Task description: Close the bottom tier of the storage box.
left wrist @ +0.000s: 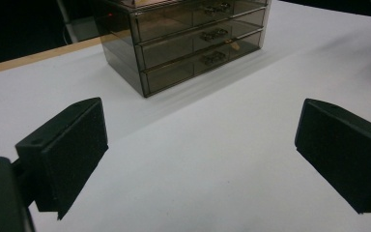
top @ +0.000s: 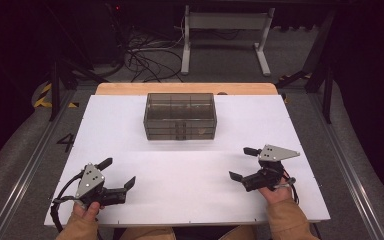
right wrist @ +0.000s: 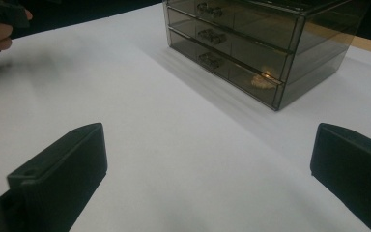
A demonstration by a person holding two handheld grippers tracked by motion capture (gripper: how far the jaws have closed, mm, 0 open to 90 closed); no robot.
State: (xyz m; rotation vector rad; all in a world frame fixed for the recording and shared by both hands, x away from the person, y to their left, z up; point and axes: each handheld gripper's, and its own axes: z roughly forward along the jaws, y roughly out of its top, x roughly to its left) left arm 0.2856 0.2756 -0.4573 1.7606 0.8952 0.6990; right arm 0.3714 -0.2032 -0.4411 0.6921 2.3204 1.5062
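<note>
The left gripper (top: 117, 172) sits at the near left of the white table (top: 190, 195), held in the person's left hand (top: 87, 210). Its two black jaws stand wide apart with nothing between them, and in the left gripper view bare table surface shows in the gap. A black cable (top: 60, 202) loops from it toward the near edge. The right gripper (top: 242, 162) is at the near right, held in the person's right hand (top: 275, 192), with a grey three-cornered plate (top: 277, 152) on top. Its jaws are likewise spread wide and grip nothing. Both grippers point toward the far middle of the table and are well apart from each other.

Beyond them, at the far centre of the table, stands a smoky translucent drawer box (top: 180, 116), upright, well apart from both grippers. Its front, with three stacked drawers, faces the near side. Each drawer carries a small handle (left wrist: 213, 34) at its middle, and all three look closed. In the right gripper view a small pale object (right wrist: 264, 79) shows through the wall of the lowest drawer, at the box's right end; what it is cannot be told.

Past the white table a strip of wooden board (top: 185, 88) shows along its far edge, and on the floor beyond lie tangled cables (top: 145, 57) and a white metal stand (top: 225, 35).
</note>
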